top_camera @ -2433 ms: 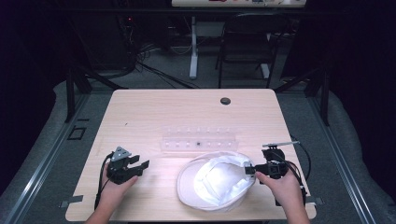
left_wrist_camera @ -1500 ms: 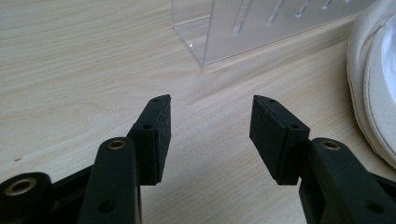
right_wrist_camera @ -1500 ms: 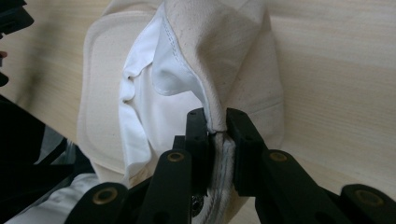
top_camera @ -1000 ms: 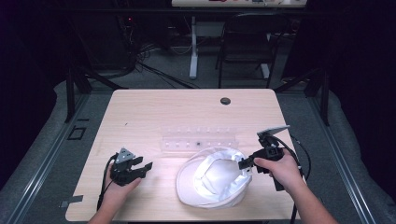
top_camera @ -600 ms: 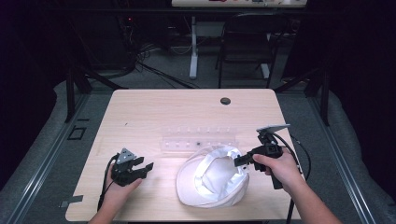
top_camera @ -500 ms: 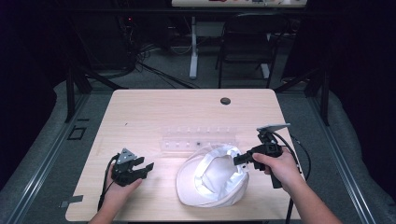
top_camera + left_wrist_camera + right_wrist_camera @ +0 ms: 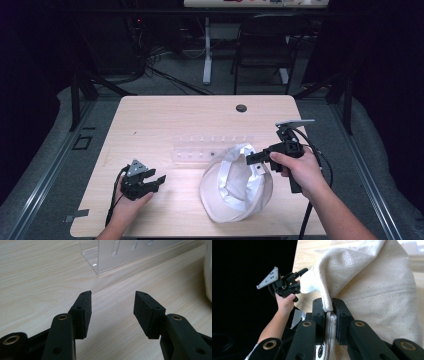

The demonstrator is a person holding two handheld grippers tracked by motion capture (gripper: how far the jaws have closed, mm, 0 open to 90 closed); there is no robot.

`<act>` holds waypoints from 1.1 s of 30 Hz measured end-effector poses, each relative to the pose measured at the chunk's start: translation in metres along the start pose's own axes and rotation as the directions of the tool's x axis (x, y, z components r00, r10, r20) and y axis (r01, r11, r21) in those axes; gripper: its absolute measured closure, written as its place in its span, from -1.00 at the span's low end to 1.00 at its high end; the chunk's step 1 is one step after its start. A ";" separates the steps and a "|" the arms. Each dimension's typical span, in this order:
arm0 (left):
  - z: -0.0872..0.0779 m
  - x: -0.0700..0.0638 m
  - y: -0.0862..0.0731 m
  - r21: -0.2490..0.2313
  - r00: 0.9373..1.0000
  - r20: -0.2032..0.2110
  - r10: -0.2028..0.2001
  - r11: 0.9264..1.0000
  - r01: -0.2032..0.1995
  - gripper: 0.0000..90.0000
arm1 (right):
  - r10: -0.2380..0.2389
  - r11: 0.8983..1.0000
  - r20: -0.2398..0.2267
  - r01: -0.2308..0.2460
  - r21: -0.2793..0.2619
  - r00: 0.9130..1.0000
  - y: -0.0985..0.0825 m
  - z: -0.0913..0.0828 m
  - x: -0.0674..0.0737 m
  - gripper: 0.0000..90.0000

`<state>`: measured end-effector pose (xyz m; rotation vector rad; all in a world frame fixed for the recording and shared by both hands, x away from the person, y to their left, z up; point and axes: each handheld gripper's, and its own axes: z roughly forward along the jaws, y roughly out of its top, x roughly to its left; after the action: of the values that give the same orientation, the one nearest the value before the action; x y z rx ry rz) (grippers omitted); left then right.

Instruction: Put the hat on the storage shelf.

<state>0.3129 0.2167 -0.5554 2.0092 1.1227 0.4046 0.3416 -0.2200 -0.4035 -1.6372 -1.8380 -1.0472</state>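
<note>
A white cloth hat (image 7: 235, 187) lies on the wooden table (image 7: 165, 115), near its front right. My right gripper (image 7: 256, 159) is shut on the hat's stitched rim and holds that side lifted off the table, so the hat's inside faces left. In the right gripper view the two pads (image 7: 328, 312) pinch the folded rim of the hat (image 7: 374, 290). My left gripper (image 7: 156, 181) rests open on the table at the front left, apart from the hat. Its jaws (image 7: 112, 312) hold nothing, and the hat's edge (image 7: 208, 270) shows far right.
A clear plastic rack (image 7: 200, 150) with a row of holes lies flat behind the hat, and its corner (image 7: 117, 252) stands ahead of the left jaws. A black round grommet (image 7: 241, 108) sits near the table's far edge. A chair (image 7: 265, 45) stands beyond the table.
The right gripper has risen with the hat's rim in it, tipping the hat up from flat on the table. The left gripper has stayed in place.
</note>
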 end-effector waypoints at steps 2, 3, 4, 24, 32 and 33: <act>0.000 0.000 0.000 0.001 1.000 -0.001 0.004 1.000 -0.004 0.09 | -0.020 1.000 0.002 0.020 0.001 1.000 0.002 -0.004 0.008 0.80; 0.000 0.000 0.000 0.000 1.000 0.000 0.004 1.000 -0.004 0.09 | -0.035 0.999 0.006 0.035 0.000 0.999 0.003 -0.006 0.011 0.80; 0.000 0.000 0.000 0.004 1.000 -0.001 0.008 1.000 -0.008 0.09 | -0.043 0.999 0.012 0.043 0.000 0.999 0.004 -0.008 0.015 0.80; 0.005 -0.013 0.002 0.012 0.998 0.018 0.053 0.999 -0.053 0.06 | -0.090 0.992 0.065 0.095 -0.078 0.994 0.013 -0.031 0.043 0.81; 0.004 -0.015 0.002 -0.006 0.998 0.024 0.055 0.998 -0.055 0.07 | -0.109 0.990 0.036 0.112 -0.083 0.993 0.017 -0.027 0.054 0.81; 0.004 -0.015 0.002 -0.008 0.998 0.025 0.055 0.998 -0.055 0.07 | -0.106 0.990 0.036 0.109 -0.088 0.994 0.018 -0.027 0.056 0.81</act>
<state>0.3080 0.2020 -0.5553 2.0369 1.0504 0.4098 0.3451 -0.2062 -0.3403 -1.6294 -1.9438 -1.1722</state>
